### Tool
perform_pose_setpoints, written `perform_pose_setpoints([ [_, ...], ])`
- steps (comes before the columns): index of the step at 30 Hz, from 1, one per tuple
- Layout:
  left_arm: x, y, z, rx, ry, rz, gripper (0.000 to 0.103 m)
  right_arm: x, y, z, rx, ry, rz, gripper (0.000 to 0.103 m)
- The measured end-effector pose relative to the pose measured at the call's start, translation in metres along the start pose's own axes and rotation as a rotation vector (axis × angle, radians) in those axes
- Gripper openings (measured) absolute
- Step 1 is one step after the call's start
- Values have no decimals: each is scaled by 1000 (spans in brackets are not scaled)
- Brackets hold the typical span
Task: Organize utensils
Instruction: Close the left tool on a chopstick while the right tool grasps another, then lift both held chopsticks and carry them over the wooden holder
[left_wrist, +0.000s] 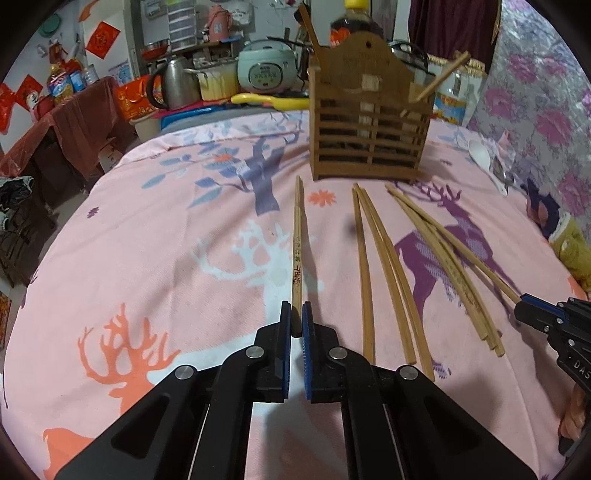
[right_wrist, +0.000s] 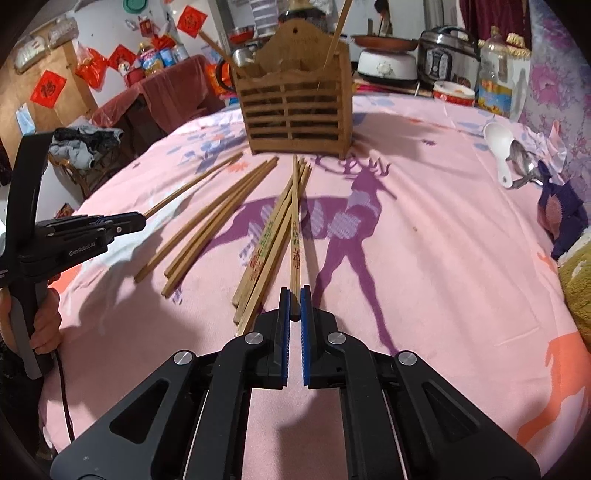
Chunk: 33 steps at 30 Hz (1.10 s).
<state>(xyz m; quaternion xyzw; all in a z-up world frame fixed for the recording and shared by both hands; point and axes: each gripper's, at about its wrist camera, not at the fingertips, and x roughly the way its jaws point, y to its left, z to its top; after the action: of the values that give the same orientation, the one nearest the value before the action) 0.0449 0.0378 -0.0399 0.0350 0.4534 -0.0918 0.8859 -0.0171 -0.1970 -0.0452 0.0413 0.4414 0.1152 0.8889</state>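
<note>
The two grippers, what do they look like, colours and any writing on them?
Both are matte black handheld tools. The left gripper and right gripper have angular black linkage arms with round silver pivot pins and ribbed blue fingertip pads. Seen side-on, the left one carries white "GenRobot.AI" lettering, a grey-edged curved handle and a dark cable.

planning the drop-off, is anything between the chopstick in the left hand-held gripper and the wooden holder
Nothing visible. The left hand-held gripper is shut on the chopstick, and only bare cloth lies between its tip and the holder.
</note>
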Motion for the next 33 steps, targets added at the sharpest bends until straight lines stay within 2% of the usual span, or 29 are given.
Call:
perform_pose_setpoints([
  [11, -32, 4, 6, -26, -113, -7, 6, -39, -12, 10, 56, -210, 3, 6],
  [15, -48, 7, 18, -46, -132, -52, 6, -57, -14, 21, 86, -288, 22, 6],
  [18, -63, 6, 36, -51, -156, -78, 6, -70, -13, 36, 95, -322, 39, 6],
  [24, -86, -2, 65, -25, -197, -81, 6, -93, -2, 63, 58, -383, 33, 6],
  [33, -104, -20, 108, 26, -226, -105, 6, -106, 9, 98, 15, -409, 23, 6],
])
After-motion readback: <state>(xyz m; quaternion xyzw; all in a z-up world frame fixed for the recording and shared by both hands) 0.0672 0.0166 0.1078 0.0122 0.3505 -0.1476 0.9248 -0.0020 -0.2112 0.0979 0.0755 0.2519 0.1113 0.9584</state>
